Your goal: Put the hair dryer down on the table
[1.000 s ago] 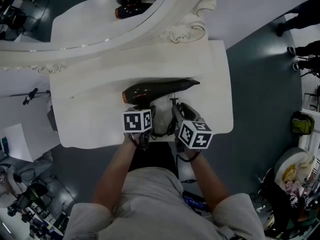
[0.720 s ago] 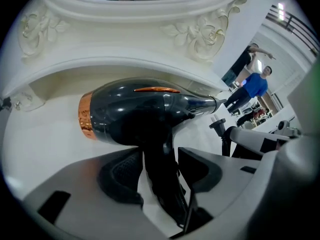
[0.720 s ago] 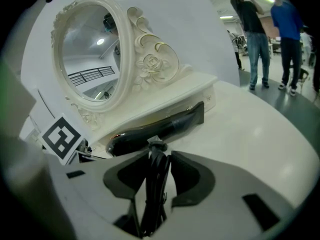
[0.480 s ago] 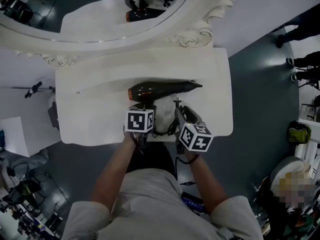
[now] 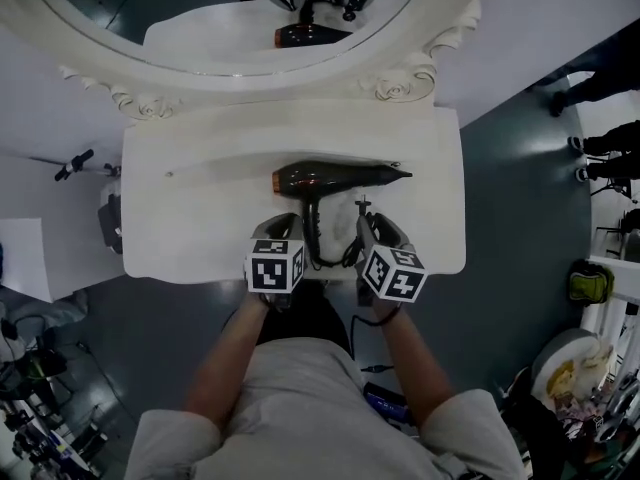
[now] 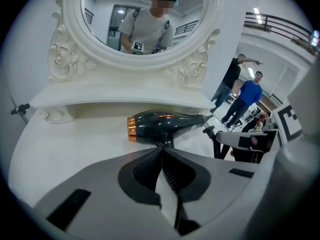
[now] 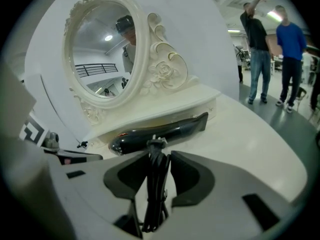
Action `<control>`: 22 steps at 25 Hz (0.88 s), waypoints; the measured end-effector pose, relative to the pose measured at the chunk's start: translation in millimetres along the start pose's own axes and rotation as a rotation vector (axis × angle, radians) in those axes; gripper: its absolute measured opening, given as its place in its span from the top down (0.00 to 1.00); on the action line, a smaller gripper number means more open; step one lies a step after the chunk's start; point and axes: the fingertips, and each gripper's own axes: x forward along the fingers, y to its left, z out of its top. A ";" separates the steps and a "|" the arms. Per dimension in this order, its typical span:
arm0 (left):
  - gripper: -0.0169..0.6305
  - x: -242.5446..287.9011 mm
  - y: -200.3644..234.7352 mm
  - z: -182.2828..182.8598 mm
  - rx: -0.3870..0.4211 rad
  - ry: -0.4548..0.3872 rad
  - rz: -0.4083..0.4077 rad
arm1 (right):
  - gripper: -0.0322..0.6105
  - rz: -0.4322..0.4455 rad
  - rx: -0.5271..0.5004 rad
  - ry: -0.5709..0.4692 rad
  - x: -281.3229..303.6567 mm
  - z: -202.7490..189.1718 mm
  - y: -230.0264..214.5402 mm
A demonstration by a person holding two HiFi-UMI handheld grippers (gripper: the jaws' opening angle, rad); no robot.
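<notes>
A black hair dryer (image 5: 335, 176) with a copper rear ring lies on its side on the white dressing table (image 5: 190, 243), nozzle to the right, handle toward me. My left gripper (image 5: 283, 226) hovers just short of the handle, jaws shut with nothing between them. In the left gripper view the hair dryer (image 6: 162, 124) lies just beyond that left gripper (image 6: 161, 151). My right gripper (image 5: 368, 220) is shut on the bundled black power cord (image 7: 156, 184), which runs up between the jaws of the right gripper (image 7: 157, 156) toward the hair dryer (image 7: 155, 129).
An oval mirror (image 5: 250, 28) in an ornate white frame stands at the table's back, above a low shelf (image 6: 120, 96). Two people (image 7: 275, 59) stand on the grey floor off to the right. A small clear object (image 6: 50, 116) sits at the table's left rear.
My left gripper has drawn back from the hair dryer's handle toward the table's front edge, so the handle now shows. The right gripper keeps its hold on the cord.
</notes>
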 end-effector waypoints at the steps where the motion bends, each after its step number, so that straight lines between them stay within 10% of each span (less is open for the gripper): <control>1: 0.95 -3.9 0.5 -5.1 -0.011 -0.001 -0.002 | 0.73 -0.001 -0.004 0.001 -0.7 0.5 0.3; 22: 0.96 -37.9 -3.7 -67.6 -0.093 0.036 -0.042 | 0.72 -0.013 0.093 0.079 28.4 -7.8 -15.7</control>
